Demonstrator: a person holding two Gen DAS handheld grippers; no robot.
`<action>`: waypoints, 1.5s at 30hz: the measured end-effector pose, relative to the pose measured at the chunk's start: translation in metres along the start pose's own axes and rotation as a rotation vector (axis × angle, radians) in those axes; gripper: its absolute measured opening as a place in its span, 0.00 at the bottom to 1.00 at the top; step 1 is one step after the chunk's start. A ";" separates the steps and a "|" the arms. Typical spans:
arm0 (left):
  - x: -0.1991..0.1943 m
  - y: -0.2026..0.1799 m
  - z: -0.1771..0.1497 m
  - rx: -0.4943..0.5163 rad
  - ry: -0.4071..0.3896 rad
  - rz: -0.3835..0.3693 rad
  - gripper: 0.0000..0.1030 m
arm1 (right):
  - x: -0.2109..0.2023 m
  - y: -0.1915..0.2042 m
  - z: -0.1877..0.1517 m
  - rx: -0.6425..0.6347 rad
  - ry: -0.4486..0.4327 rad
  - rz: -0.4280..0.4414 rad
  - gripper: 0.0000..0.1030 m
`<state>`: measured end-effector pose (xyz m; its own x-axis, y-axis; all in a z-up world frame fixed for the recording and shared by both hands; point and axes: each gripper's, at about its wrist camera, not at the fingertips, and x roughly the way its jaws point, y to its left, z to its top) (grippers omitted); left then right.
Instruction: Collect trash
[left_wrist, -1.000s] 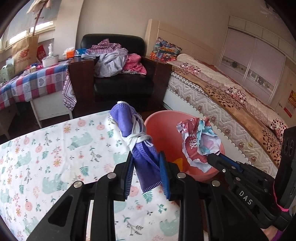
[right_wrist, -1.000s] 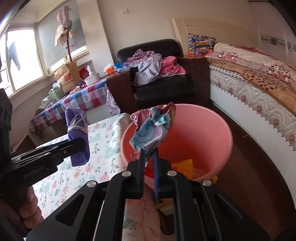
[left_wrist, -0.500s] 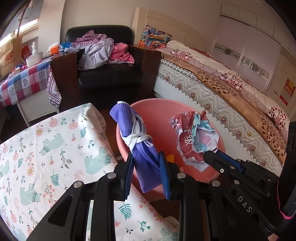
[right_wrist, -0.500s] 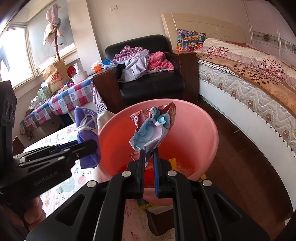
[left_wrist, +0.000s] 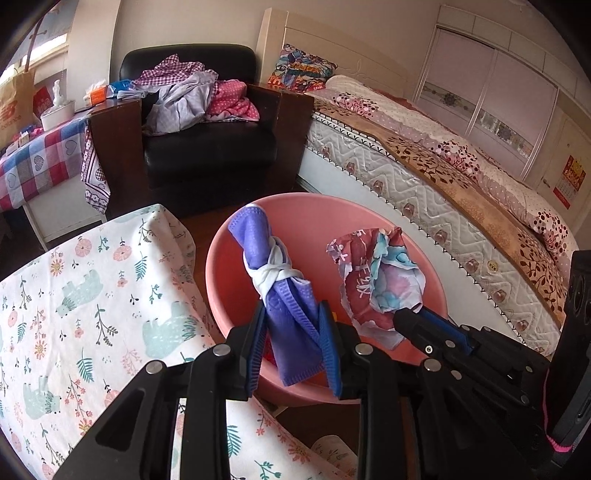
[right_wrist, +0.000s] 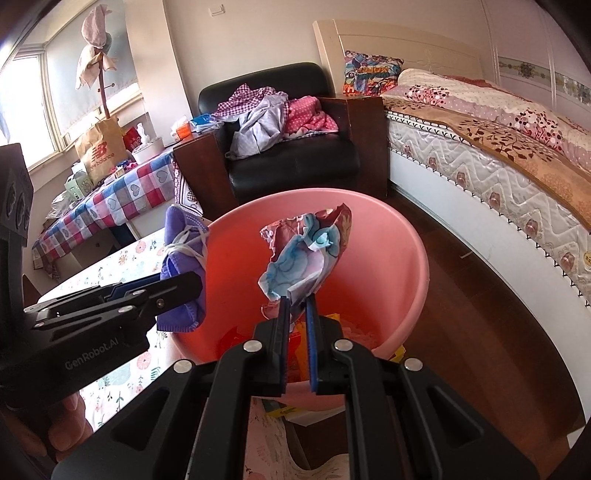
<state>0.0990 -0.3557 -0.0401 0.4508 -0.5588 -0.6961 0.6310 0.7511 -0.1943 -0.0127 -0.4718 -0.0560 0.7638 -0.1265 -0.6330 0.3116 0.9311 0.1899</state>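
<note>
Between left fingers (left_wrist: 293, 314), opening: purple mask (left_wrist: 284, 295).

Black armchair (left_wrist: 207, 140), quilted bed (left_wrist: 424, 173), checked table (right_wrist: 110, 206), wood floor (right_wrist: 480, 314), bright window (right_wrist: 26, 110)

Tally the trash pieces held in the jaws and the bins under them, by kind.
Purple face mask, between the left gripper's opening jaws: 1
Crumpled printed wrapper, clamped by the right gripper: 1
Pink bin, under both: 1
Total: 3
</note>
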 end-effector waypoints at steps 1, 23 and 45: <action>0.000 0.000 0.000 0.000 0.000 0.002 0.27 | 0.001 -0.001 0.000 0.000 0.001 -0.002 0.08; -0.016 0.001 -0.008 -0.041 -0.012 0.030 0.48 | 0.016 0.001 -0.001 -0.033 0.056 -0.014 0.16; -0.040 0.014 -0.018 -0.078 -0.030 0.055 0.51 | -0.004 0.016 -0.005 -0.056 0.055 0.013 0.27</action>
<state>0.0789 -0.3165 -0.0274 0.5034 -0.5252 -0.6862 0.5541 0.8055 -0.2100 -0.0132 -0.4549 -0.0540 0.7346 -0.0962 -0.6716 0.2682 0.9504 0.1572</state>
